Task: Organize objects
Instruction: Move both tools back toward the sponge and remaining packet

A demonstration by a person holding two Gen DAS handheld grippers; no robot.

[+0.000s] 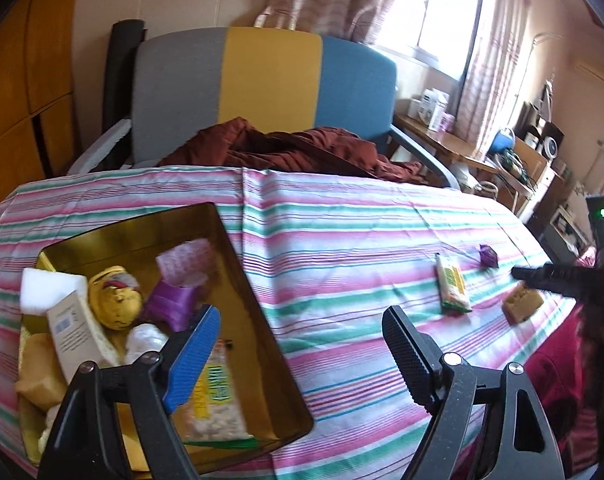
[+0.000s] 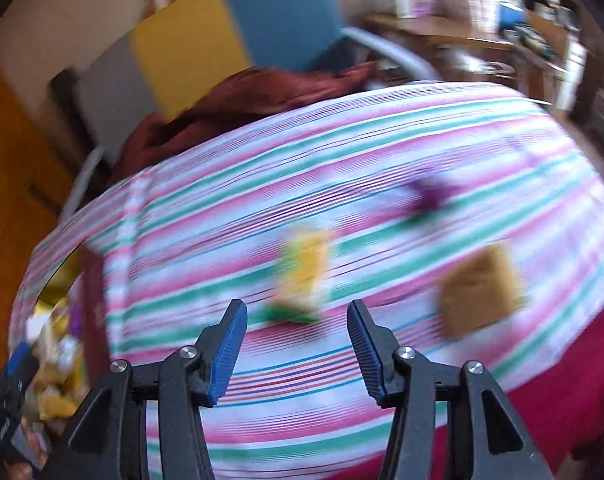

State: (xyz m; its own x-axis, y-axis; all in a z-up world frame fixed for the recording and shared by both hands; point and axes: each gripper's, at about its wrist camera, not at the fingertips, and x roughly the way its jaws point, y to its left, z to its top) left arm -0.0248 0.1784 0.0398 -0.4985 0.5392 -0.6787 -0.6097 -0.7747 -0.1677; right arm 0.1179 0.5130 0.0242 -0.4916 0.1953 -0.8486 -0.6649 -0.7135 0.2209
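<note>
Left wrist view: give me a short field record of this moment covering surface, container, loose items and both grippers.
surface: striped tablecloth
container: gold tin box at left, holding snack packets, a white carton and a purple packet
loose items: green-and-yellow snack packet, purple wrapped candy, brown wrapped cake, all at right
left gripper: open, empty, above the box's right edge
right gripper: open, empty, over the cloth near the loose items; its view is blurred
background: chair with dark red cloth
</note>
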